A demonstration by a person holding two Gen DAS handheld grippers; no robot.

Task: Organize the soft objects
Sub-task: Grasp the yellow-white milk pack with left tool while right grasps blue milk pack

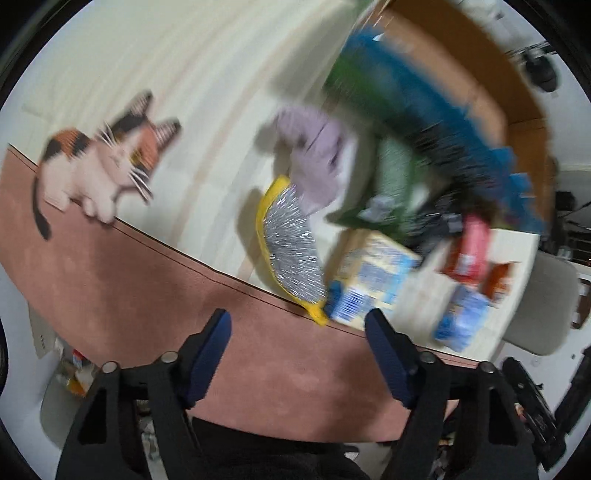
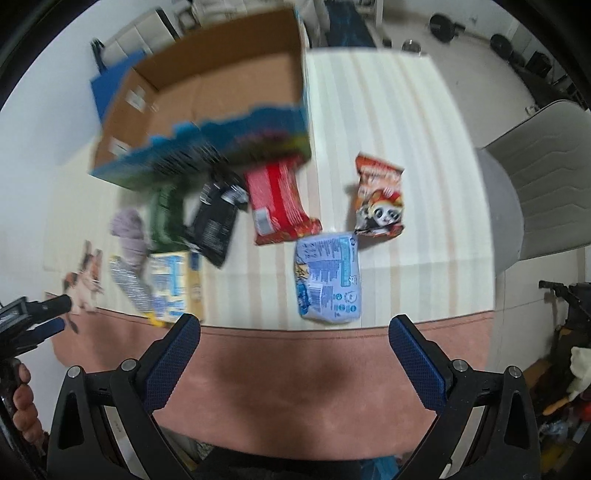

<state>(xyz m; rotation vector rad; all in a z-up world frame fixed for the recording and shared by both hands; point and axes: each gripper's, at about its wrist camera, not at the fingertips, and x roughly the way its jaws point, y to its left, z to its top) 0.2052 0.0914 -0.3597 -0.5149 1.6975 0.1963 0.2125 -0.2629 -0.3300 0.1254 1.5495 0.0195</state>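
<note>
Both grippers empty, jaws apart: left gripper, right gripper above pink table edge. Blue packet nearest, 12 o'clock; red packet beyond. Approach slowly, pinch mid-packet. Cardboard box open at 11 o'clock; bare cloth at 1 o'clock.

A table draped in a cream striped cloth with a pink border stands on a pale floor. A grey padded chair sits at its side; dark equipment lies beyond.
</note>
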